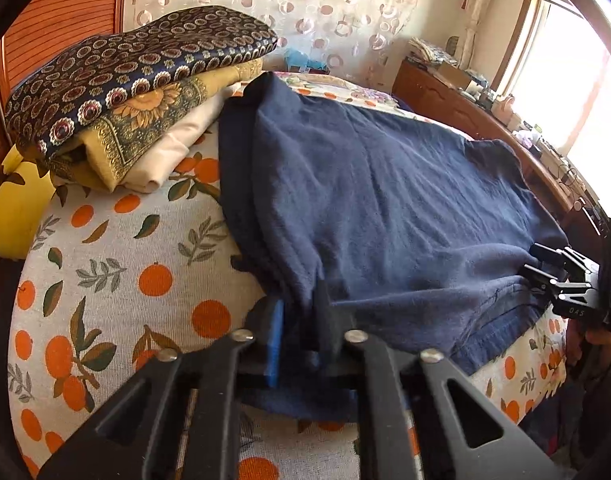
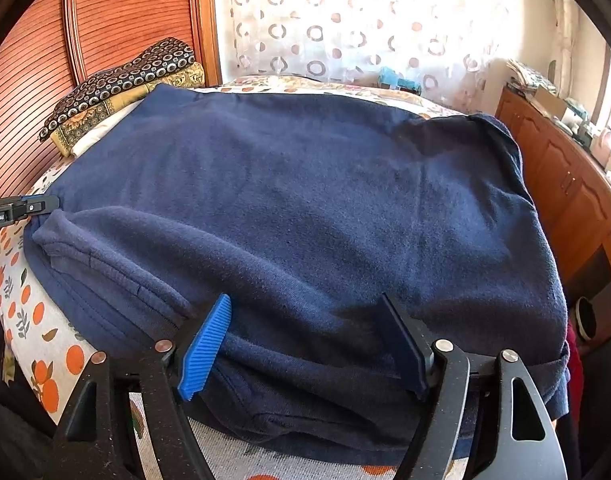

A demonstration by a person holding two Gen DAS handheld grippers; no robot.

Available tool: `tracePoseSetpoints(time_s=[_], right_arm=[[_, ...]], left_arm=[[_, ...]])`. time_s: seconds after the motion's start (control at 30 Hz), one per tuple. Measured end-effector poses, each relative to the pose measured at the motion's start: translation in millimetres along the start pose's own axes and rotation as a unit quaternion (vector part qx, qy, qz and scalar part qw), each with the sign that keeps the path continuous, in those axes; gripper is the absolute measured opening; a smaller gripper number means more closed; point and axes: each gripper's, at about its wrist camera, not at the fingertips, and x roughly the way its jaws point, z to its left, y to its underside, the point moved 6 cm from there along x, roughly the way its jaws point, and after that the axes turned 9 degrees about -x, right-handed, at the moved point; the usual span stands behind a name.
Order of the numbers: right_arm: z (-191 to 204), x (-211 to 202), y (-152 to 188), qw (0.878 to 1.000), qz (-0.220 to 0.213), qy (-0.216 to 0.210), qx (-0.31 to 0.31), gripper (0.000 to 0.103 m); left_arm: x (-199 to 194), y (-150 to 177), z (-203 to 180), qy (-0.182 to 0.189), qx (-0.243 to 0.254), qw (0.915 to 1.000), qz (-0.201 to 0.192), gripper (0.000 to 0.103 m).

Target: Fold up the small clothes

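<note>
A navy blue garment [image 1: 385, 208] lies spread on the bed, its near part folded over itself; it also fills the right wrist view [image 2: 305, 208]. My left gripper [image 1: 301, 320] is shut on the garment's near left corner, with cloth bunched between its blue pads. It shows at the left edge of the right wrist view [image 2: 45, 205]. My right gripper [image 2: 305, 344] is open, its jaws wide apart around the folded near edge, with cloth lying between them. It also shows at the right of the left wrist view [image 1: 545, 264].
The bed sheet [image 1: 105, 280] is white with oranges and leaves. A stack of folded patterned cloths [image 1: 137, 92] lies at the back left by a wooden headboard [image 2: 105, 20]. A cluttered wooden cabinet [image 2: 565, 168] stands along the right, under a window.
</note>
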Motion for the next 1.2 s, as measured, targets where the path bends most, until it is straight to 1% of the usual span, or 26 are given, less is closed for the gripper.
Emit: tracePoseSetpoints(time_s=[0.2, 0.3, 0.37, 0.47, 0.57, 0.73, 0.93, 1.03, 1.13, 1.2], right_arm=[[-2, -2, 1, 1.0, 0.001, 0.005, 0.002, 0.078], [-8, -11, 2, 1.0, -0.013, 0.009, 0.008, 0.078], [-18, -20, 7, 0.999, -0.019, 0.022, 0.017, 0.078], [-34, -37, 18, 0.999, -0.029, 0.029, 0.035, 0.078], [-51, -55, 32, 0.997, -0.037, 0.039, 0.051, 0.078], [-72, -81, 57, 0.995, -0.043, 0.056, 0.07, 0.078], [-85, -101, 77, 0.992, -0.047, 0.08, 0.082, 0.078], [-88, -107, 84, 0.991, -0.048, 0.084, 0.092, 0.078], [-94, -113, 91, 0.99, -0.048, 0.084, 0.104, 0.078], [-98, -114, 93, 0.989, -0.048, 0.083, 0.109, 0.078]], left_arm=[[-12, -19, -26, 0.03, 0.017, 0.9991, -0.022, 0.01], [-16, -30, -51, 0.044, 0.04, 0.9978, -0.028, 0.01], [-17, -39, -73, 0.057, 0.058, 0.9963, -0.029, 0.01], [-15, -47, -106, 0.071, 0.084, 0.9935, -0.03, 0.01], [-9, -53, -145, 0.091, 0.113, 0.9892, -0.024, 0.01], [8, -54, -216, 0.116, 0.166, 0.9793, -0.01, 0.01], [20, -54, -289, 0.148, 0.211, 0.9662, 0.01, 0.01], [16, -55, -317, 0.17, 0.221, 0.9602, 0.018, 0.01], [12, -53, -344, 0.181, 0.239, 0.9539, 0.022, 0.01], [14, -49, -351, 0.186, 0.243, 0.9515, 0.031, 0.01]])
